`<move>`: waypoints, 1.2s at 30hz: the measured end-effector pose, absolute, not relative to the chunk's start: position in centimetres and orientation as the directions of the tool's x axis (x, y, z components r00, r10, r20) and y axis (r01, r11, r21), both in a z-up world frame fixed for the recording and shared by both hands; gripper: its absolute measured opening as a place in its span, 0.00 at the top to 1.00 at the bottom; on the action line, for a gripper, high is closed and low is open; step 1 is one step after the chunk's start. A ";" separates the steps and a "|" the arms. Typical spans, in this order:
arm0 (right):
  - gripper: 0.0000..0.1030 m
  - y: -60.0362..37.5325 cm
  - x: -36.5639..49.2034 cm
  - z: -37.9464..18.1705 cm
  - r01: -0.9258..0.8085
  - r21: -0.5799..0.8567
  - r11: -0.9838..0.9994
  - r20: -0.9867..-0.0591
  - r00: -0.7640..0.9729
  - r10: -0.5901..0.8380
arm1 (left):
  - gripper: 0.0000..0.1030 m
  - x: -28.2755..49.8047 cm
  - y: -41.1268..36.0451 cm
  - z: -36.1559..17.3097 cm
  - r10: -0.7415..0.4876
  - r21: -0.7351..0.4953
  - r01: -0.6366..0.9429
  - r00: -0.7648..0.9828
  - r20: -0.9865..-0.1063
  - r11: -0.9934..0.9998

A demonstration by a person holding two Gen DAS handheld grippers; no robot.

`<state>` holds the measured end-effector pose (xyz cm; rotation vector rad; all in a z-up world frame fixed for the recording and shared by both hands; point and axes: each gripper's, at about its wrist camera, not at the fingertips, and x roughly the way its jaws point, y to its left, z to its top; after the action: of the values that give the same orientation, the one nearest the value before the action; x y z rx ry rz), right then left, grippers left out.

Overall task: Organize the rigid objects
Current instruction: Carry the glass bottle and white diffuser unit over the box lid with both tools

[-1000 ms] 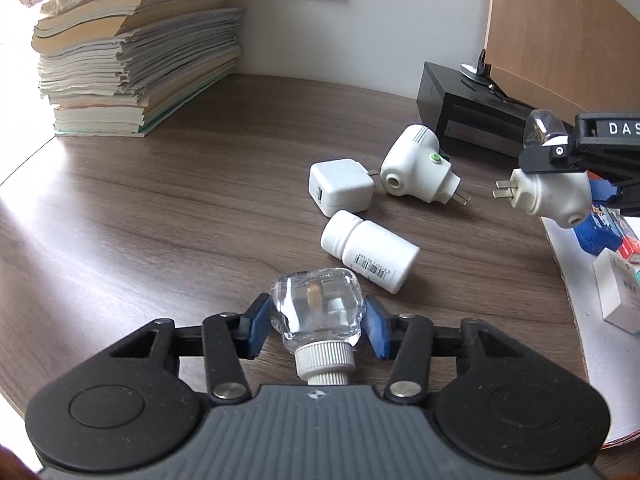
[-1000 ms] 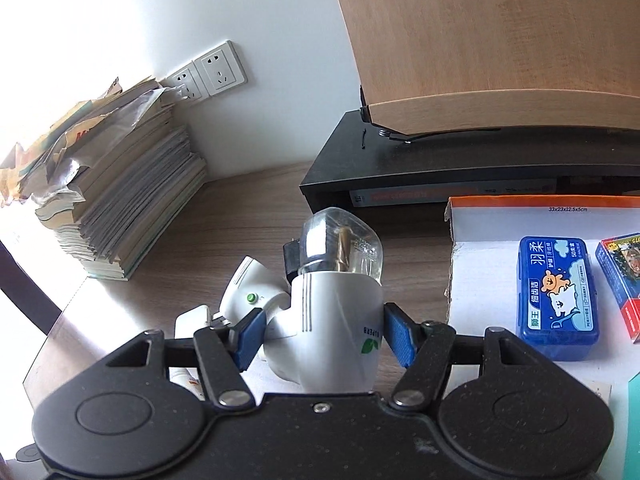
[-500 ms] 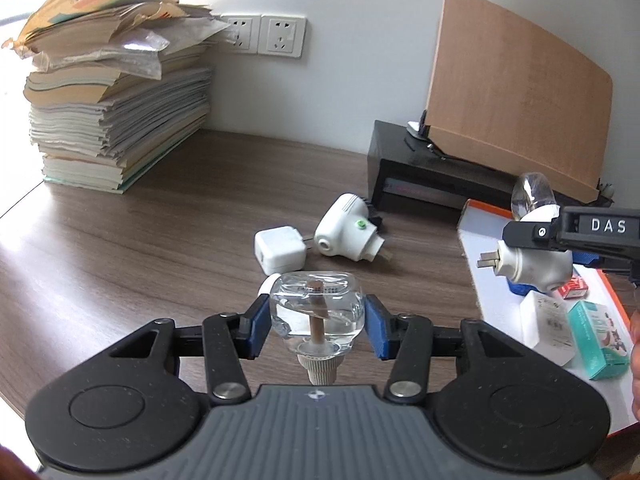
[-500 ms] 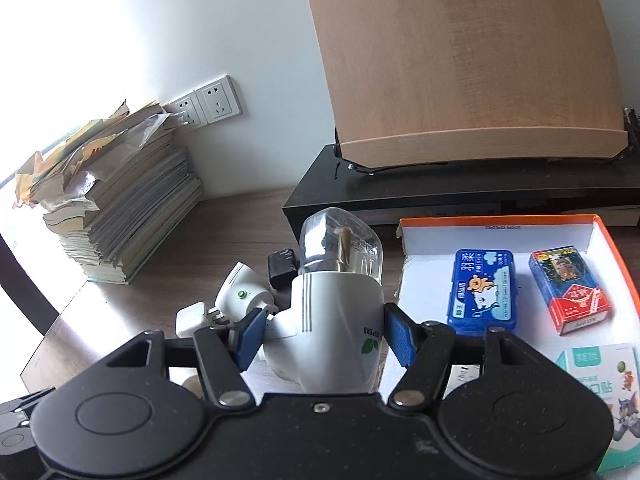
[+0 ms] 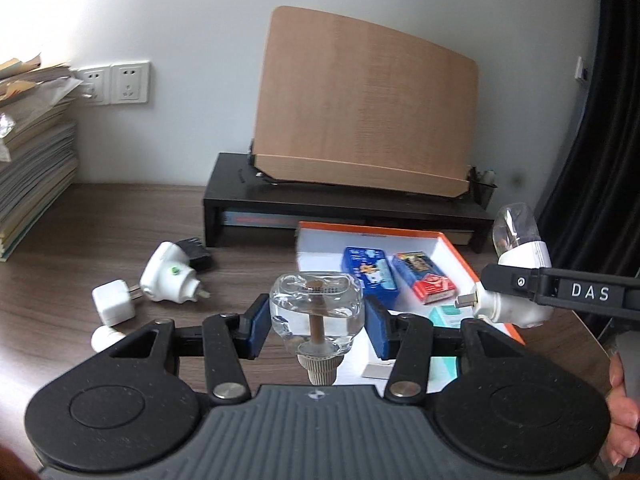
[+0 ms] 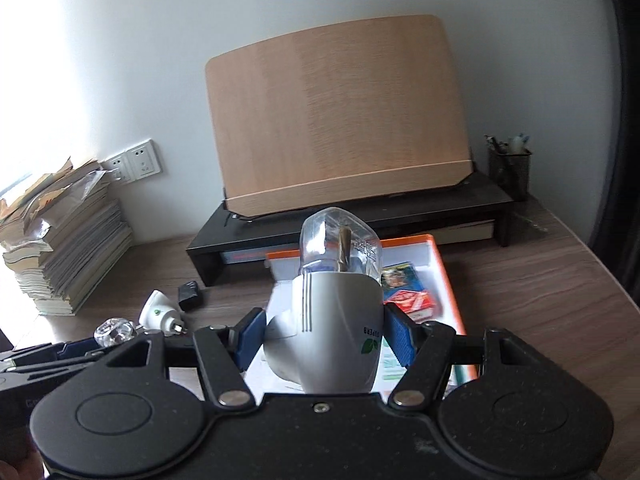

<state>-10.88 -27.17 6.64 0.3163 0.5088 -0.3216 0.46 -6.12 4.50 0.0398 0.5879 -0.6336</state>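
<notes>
Left wrist view: left gripper clamped on a clear refill bottle, blue pads pressing its two sides, ribbed cap toward the camera and wick visible inside. Same grip as a second ago, but no longer low over the wooden desk beside the white pill bottle (now only a sliver at the lower left, behind the left finger); instead lifted and swung toward the orange-rimmed tray, bottle now in front of the tray's near left corner. Farther out on the desk, unmoved: white cube charger, white plug-in vaporizer with green dot, small black adapter. In the tray: blue case, red card box, teal box partly hidden. At right, right gripper carried higher and farther right than before, above the tray's right edge. Right wrist view: right gripper closed on a white vaporizer with clear bottle, pads against its body, bottle end pointing away; held above the tray, where a second ago only the tray's left part showed. Beyond: wooden book stand on a black riser, fully in view now, paper stack at left, mesh pen cup at right.
</notes>
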 end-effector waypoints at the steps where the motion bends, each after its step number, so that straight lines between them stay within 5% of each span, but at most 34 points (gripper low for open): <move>1: 0.26 -27.6 -11.7 6.7 0.395 0.213 0.894 -0.519 0.821 -0.239 | 0.52 0.3 -6.9 4.5 -0.562 -0.144 0.586 0.636 -0.529 0.798; 10: 0.26 -29.8 -16.9 6.0 0.494 0.206 0.844 -0.544 0.775 -0.321 | 0.52 -1.1 -11.3 3.3 -0.627 -0.146 0.680 0.544 -0.557 0.719; 36: 0.26 -27.7 -14.3 2.0 0.407 0.126 0.905 -0.668 0.709 -0.226 | 0.52 -1.1 -12.4 0.8 -0.539 -0.108 0.648 0.516 -0.666 0.754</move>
<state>-14.26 -27.71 1.98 0.2740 0.6996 -0.3565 -1.07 -12.45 0.81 0.1612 0.7399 -0.7160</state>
